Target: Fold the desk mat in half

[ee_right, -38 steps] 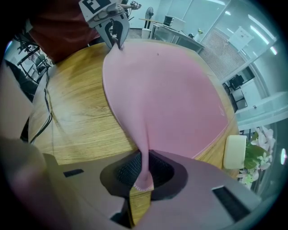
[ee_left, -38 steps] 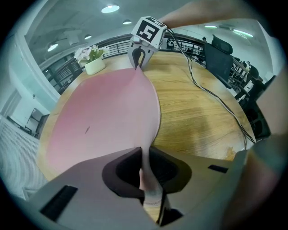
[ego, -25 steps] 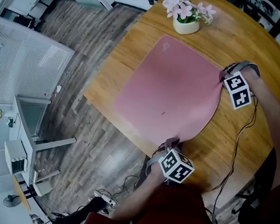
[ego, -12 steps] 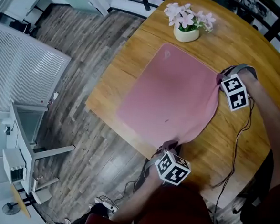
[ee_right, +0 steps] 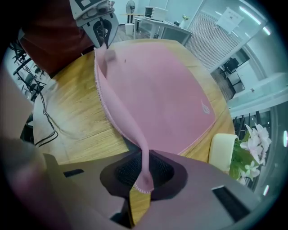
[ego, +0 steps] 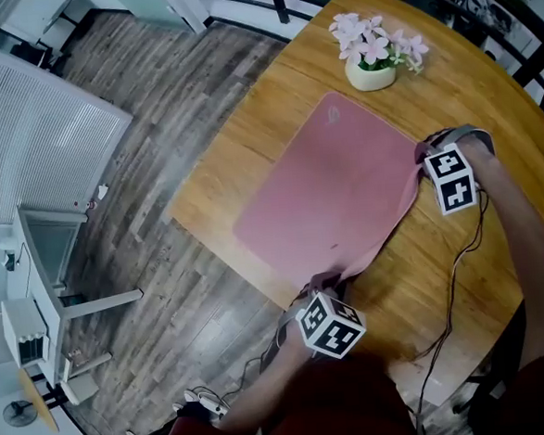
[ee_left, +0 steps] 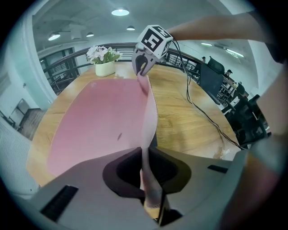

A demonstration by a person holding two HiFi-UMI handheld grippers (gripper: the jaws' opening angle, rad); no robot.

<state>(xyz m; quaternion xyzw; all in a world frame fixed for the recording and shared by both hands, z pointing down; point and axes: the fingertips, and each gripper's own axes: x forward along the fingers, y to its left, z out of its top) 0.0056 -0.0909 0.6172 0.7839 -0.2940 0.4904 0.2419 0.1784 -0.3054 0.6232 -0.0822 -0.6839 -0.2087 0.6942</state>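
On the wooden surface [ego: 237, 112], the pink desk mat [ego: 335, 184] lay flat except its near edge, which I had lifted and drawn inward over the last second; left claw [ego: 326, 281] and right claw [ego: 426, 151] each pinched a corner tight, so folding had begun.

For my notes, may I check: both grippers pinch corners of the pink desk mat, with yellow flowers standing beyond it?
Not quite: the head view shows the flowers are pink, not yellow. The left gripper and right gripper do pinch corners of the desk mat.
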